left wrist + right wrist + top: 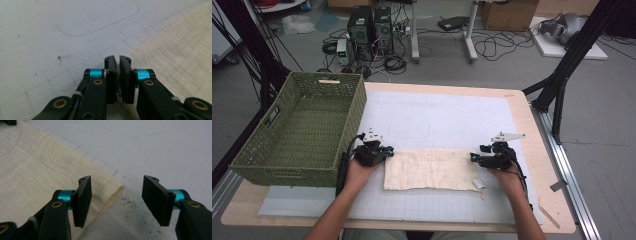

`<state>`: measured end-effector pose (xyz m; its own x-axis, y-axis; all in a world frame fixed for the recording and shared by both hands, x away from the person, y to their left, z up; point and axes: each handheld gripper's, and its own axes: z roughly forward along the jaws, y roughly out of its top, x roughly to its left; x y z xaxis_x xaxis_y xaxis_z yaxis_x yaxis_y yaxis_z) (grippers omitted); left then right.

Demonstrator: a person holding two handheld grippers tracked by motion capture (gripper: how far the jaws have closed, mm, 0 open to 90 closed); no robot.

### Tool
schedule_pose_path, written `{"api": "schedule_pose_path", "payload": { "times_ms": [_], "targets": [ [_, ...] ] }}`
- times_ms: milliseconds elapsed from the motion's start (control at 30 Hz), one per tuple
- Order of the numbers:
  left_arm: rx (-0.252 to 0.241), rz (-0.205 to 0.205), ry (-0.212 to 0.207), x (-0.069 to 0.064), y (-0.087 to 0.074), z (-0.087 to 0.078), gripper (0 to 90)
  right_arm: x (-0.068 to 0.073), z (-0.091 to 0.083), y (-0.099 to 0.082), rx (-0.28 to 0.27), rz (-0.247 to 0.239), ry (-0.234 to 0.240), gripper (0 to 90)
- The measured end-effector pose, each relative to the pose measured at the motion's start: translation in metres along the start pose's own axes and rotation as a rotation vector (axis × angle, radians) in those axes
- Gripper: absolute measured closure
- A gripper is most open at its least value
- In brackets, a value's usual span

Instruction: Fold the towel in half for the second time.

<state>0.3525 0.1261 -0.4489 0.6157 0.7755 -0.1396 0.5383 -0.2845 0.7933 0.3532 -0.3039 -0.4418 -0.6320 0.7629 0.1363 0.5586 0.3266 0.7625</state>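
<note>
A cream cloth (pixel 432 169) lies flat, folded into a long rectangle, on the white grid mat (pixel 437 120) near the table's front. My left gripper (pixel 387 151) is at the cloth's far left corner. In the left gripper view its jaws (pixel 118 60) stand almost together on the corner of the cloth (pixel 175 50), with a pale strip of fabric pinched between them. My right gripper (pixel 473 157) is at the cloth's far right corner. In the right gripper view (pixel 117 178) its jaws are apart, and the folded edge of the cloth (pixel 37 170) lies between them untouched.
A green woven basket (pixel 302 125) stands at the table's left, close behind the left hand. A small white tag (pixel 479 184) sticks out at the cloth's near right corner. Brown specks (pixel 127 200) mark the mat. The far half of the mat is bare.
</note>
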Motion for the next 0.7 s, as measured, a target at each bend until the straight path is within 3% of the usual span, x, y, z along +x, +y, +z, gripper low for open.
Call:
{"api": "schedule_pose_path", "payload": {
  "times_ms": [200,333,400,533,700],
  "targets": [
    [-0.007,0.001,-0.001,0.0,0.0,-0.001,84.3,0.002,0.014,0.004,0.04,-0.025,0.016,59.2],
    [-0.007,-0.002,-0.002,0.0,0.0,-0.001,84.4,0.002,0.012,0.004,0.051,-0.007,0.017,72.0],
    [-0.009,-0.003,-0.001,0.0,0.0,-0.001,84.4,0.004,0.012,0.004,0.06,-0.022,0.033,80.4],
    [-0.024,-0.004,0.003,0.0,0.001,-0.003,84.6,0.01,0.012,0.006,0.067,-0.068,0.013,84.3],
    [-0.047,-0.012,0.01,0.001,0.002,-0.004,85.0,0.009,0.008,0.007,0.038,-0.064,-0.03,84.8]
  ]
}}
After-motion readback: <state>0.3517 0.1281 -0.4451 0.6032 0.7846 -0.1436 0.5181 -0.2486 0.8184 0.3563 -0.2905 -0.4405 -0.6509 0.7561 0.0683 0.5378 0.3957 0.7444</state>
